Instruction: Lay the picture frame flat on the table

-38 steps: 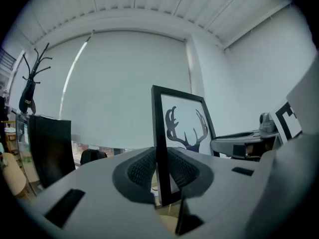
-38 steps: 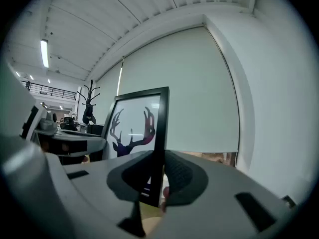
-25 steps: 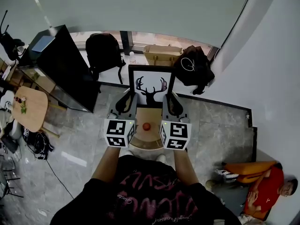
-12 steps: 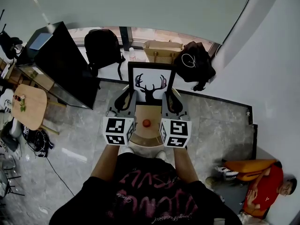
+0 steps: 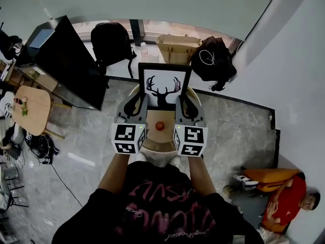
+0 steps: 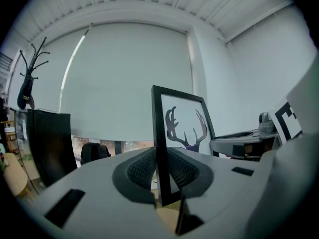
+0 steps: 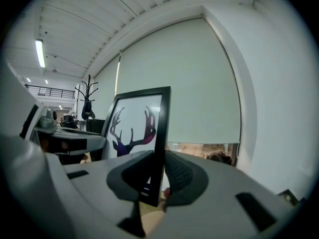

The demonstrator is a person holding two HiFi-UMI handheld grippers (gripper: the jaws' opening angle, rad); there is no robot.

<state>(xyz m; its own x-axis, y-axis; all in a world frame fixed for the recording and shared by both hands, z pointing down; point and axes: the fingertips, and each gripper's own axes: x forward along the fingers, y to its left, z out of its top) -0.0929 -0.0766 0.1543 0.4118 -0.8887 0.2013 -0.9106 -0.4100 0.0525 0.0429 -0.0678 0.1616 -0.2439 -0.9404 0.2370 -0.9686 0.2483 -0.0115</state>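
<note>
A black picture frame point(image 5: 164, 85) with a deer-antler print stands upright over a small round wooden table point(image 5: 159, 145). My left gripper point(image 5: 140, 101) is shut on the frame's left edge point(image 6: 160, 148). My right gripper point(image 5: 181, 101) is shut on the frame's right edge point(image 7: 160, 143). Both gripper views show the black frame bar pinched between the ribbed pads, with the print point(image 6: 187, 128) point(image 7: 133, 128) turned inward. The frame's lower edge is hidden behind the grippers in the head view. A small red object point(image 5: 159, 126) lies on the tabletop between the two grippers.
Behind the table stand a black backpack point(image 5: 110, 44), a wicker basket point(image 5: 177, 49) and a black bag point(image 5: 212, 60). A large black screen point(image 5: 66, 65) is at the left, near another wooden table point(image 5: 31, 111). A person in red point(image 5: 284, 207) sits on the floor at lower right.
The frame and both grippers sit slightly higher in the head view and the frame looks more upright; both grippers have stayed shut on its edges.
</note>
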